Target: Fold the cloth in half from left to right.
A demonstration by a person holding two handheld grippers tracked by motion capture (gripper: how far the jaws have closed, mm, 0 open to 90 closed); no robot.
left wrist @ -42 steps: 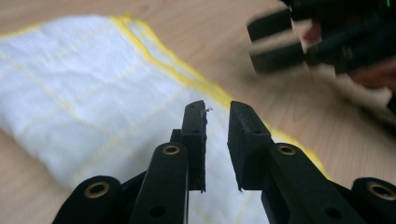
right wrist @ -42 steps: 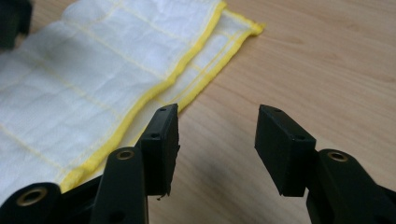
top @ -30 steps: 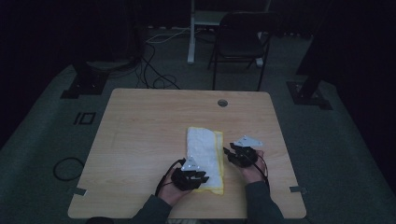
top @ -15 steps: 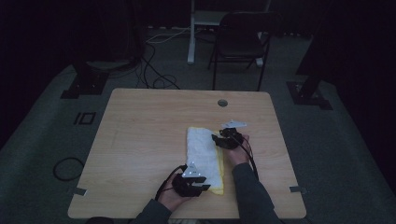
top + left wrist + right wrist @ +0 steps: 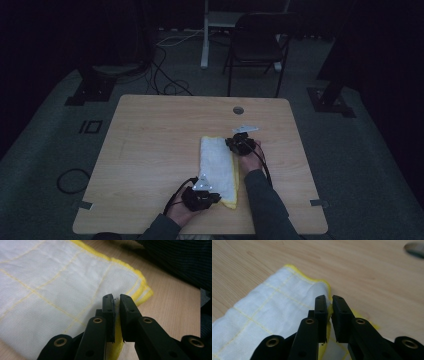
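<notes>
Dim room, wood desk (image 5: 150, 150) w/ folded white cloth (image 5: 217, 167), yellow-edged, lying right of centre. Left gripper (image 5: 116, 298) just closed, pinching cloth's near corner. Right gripper (image 5: 329, 300) just closed, pinching its far corner. 2 grips, both on the right edge.

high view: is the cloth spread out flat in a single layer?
No. The cloth lies folded into a narrow strip on the table, its yellow edges stacked along one side.

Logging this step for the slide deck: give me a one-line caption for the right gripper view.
Right gripper pinches the yellow-edged corner of the folded white cloth on the wooden table.
</notes>
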